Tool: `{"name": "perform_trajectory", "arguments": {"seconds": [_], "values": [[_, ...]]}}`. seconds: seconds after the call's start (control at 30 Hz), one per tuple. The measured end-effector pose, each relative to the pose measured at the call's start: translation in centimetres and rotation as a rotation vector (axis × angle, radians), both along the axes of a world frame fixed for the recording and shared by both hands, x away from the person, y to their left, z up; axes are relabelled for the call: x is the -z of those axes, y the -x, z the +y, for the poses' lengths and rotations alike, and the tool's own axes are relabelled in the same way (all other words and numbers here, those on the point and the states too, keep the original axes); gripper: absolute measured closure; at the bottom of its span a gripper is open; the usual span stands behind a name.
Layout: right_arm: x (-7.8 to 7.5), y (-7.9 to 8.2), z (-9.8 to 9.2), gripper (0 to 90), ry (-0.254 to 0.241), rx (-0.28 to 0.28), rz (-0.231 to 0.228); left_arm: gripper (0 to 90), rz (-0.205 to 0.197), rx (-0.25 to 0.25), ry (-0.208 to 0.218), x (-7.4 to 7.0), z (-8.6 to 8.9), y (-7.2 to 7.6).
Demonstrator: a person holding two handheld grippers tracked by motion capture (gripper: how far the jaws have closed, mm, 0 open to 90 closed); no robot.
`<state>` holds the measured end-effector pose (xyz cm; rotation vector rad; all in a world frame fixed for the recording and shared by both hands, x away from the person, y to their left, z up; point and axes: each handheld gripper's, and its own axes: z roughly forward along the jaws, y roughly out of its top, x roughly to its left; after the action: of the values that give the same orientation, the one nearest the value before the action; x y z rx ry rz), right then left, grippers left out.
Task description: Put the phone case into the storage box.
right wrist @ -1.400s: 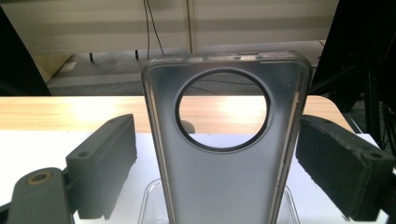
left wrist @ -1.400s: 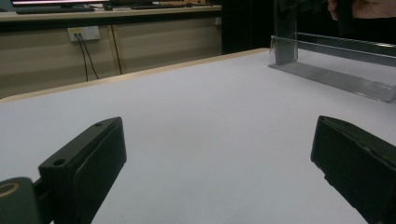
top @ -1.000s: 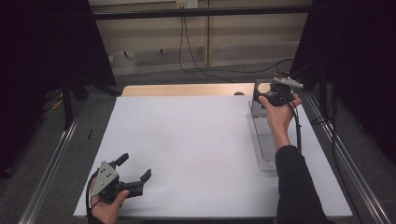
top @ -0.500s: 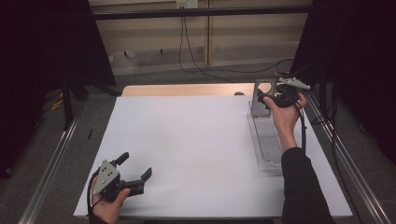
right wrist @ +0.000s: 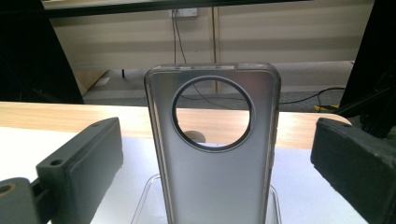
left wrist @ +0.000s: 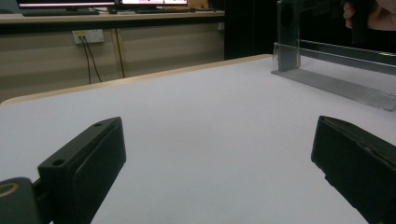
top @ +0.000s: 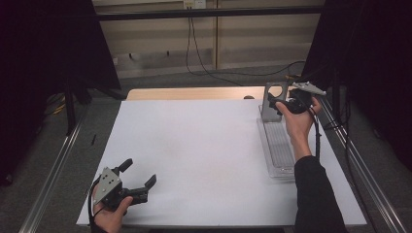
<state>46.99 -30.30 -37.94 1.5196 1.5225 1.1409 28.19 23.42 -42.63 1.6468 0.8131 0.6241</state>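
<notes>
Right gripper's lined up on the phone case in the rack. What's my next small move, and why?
Probably ease the right gripper forward, then close. Its jaws stand open on either side of the upright phone case, not touching it. The case stands at the far end of the clear rack. The left gripper rests open, far off.

Translucent grey phone case (right wrist: pixel 215 154), clear tray (top: pixel 279 150), white table (top: pixel 194 145).

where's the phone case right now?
The phone case stands upright at the far end of the clear rack, on the table's right side in the high view. The open right gripper is right at it, jaws either side without touching.
</notes>
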Motion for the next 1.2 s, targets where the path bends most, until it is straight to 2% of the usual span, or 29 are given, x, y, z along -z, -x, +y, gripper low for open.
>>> {"name": "perform_trajectory", "arguments": {"seconds": [0.1, 0.27, 0.47, 0.6, 0.77, 0.93, 1.2], "values": [[0.1, 0.1, -0.1, 0.9, 0.004, -0.01, -0.001, 3.1, -0.003, -0.005, -0.009, 0.0, 0.2, 0.0], [0.1, 0.6, -0.4, 1.1, -0.01, -0.018, -0.004, 3.1, -0.004, -0.014, 0.002, -0.1, 0.2, 0.0], [-0.1, 1.4, -0.9, 0.5, 0.022, -0.041, -0.02, 3.1, -0.007, -0.013, 0.001, -0.1, 0.3, 0.0], [-0.1, 1.9, -1.2, 1.2, 0.023, -0.059, -0.038, 3.1, -0.012, -0.017, 0.0, -0.2, 0.4, 0.0], [0.0, 2.5, -1.6, 1.4, 0.013, -0.082, -0.038, 3.1, -0.003, -0.022, -0.002, -0.1, 0.5, -0.1], [-0.2, 3.3, -2.0, 1.1, 0.037, -0.075, -0.044, 3.1, -0.008, -0.022, 0.001, -0.1, 0.4, 0.0], [-0.3, 4.5, -2.5, 1.2, 0.028, -0.108, -0.06, 3.1, -0.011, -0.025, 0.0, -0.2, 0.5, 0.0]]}}
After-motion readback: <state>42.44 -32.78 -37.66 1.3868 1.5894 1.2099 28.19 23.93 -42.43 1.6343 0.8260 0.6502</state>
